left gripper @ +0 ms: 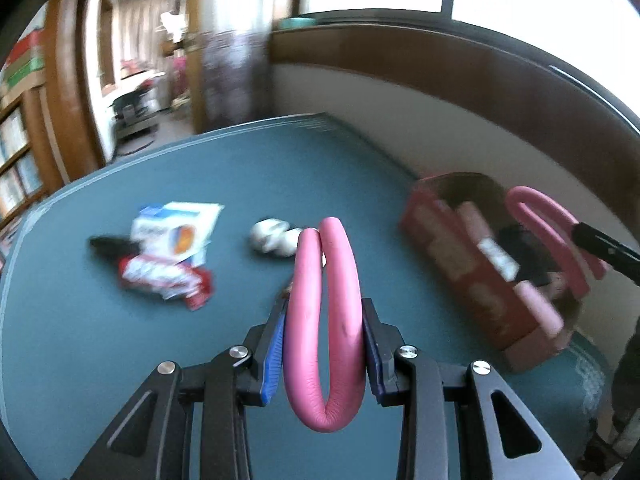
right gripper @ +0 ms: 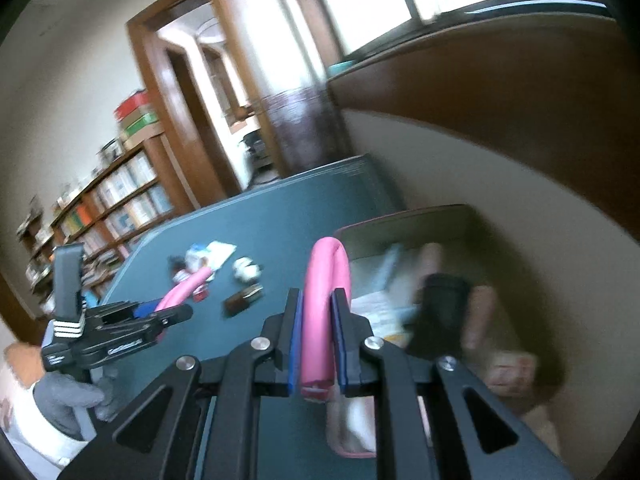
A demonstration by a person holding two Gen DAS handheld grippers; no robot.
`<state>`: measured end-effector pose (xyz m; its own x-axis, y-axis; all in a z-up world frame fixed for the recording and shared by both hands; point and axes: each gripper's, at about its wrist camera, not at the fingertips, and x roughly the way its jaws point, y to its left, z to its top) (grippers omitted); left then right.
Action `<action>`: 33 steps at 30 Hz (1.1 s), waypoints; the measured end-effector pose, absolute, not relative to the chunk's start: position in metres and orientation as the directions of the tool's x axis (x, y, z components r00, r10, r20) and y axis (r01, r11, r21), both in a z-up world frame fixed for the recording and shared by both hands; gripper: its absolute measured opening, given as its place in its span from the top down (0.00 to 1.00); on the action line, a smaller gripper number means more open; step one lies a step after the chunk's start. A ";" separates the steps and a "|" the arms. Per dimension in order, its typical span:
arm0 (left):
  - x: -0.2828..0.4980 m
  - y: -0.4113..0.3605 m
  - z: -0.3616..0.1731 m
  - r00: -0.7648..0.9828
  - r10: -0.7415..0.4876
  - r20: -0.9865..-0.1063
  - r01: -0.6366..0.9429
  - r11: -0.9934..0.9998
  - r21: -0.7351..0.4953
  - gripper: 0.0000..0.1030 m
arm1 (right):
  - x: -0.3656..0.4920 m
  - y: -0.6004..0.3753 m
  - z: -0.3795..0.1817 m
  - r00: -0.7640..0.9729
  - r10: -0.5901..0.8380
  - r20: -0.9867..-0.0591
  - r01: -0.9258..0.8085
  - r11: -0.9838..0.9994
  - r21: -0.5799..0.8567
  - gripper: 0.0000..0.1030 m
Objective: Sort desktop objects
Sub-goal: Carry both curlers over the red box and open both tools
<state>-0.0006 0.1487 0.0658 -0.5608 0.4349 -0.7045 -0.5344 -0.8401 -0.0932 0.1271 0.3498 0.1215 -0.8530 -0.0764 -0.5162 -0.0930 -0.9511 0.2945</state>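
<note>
My left gripper (left gripper: 325, 312) is shut on a bent pink foam tube (left gripper: 326, 320), held above the green table (left gripper: 120, 340). My right gripper (right gripper: 318, 320) is shut on a second pink foam tube (right gripper: 324, 308), held at the near edge of a red cardboard box (right gripper: 500, 300). The box (left gripper: 472, 276) stands at the table's right side with several items inside. Loose on the table lie a white and blue packet (left gripper: 180, 228), a red wrapper (left gripper: 164, 276), a white crumpled object (left gripper: 274, 238) and a small brown bottle (right gripper: 244, 300).
A wall with a wooden sill (left gripper: 440, 76) runs behind the table's right side. A doorway (right gripper: 208, 92) and bookshelves (right gripper: 112, 208) lie beyond the table's far left. The left gripper also shows in the right wrist view (right gripper: 120, 320), held by a gloved hand (right gripper: 68, 396).
</note>
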 end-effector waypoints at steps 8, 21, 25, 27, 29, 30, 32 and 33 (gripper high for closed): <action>0.010 0.217 0.088 -0.503 0.527 -0.684 -0.655 -0.750 -0.096 0.65 | 0.134 0.385 0.114 -0.849 -0.007 -0.528 -0.178 -0.938 0.299 0.85; -0.013 0.299 0.098 -0.457 0.604 -0.653 -0.731 -0.673 -0.111 0.64 | 0.131 0.407 0.105 -0.846 0.039 -0.532 -0.228 -0.928 0.295 0.85; -0.019 0.311 0.094 -0.475 0.608 -0.637 -0.724 -0.681 -0.110 0.32 | 0.130 0.411 0.104 -0.838 0.099 -0.537 -0.275 -0.926 0.258 0.84; -0.017 0.310 0.092 -0.472 0.610 -0.636 -0.730 -0.675 -0.106 0.32 | 0.130 0.414 0.103 -0.834 0.109 -0.540 -0.284 -0.925 0.252 0.84; -0.015 0.308 0.090 -0.477 0.600 -0.642 -0.727 -0.680 -0.095 0.32 | 0.130 0.415 0.102 -0.832 0.114 -0.542 -0.289 -0.924 0.250 0.84; -0.016 0.305 0.089 -0.478 0.594 -0.648 -0.723 -0.684 -0.094 0.32 | 0.130 0.415 0.102 -0.832 0.112 -0.544 -0.290 -0.923 0.254 0.84; -0.018 0.298 0.087 -0.478 0.588 -0.653 -0.711 -0.695 -0.105 0.32 | 0.130 0.415 0.101 -0.830 0.107 -0.547 -0.289 -0.922 0.258 0.84; -0.020 0.292 0.087 -0.481 0.585 -0.653 -0.702 -0.703 -0.114 0.30 | 0.130 0.415 0.102 -0.830 0.104 -0.548 -0.286 -0.922 0.260 0.84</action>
<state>-0.0204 0.2918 0.0869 -0.4811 0.5853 -0.6527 -0.7016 -0.7035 -0.1137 0.1299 0.4146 0.1017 -0.8304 0.1036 -0.5475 -0.2864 -0.9222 0.2599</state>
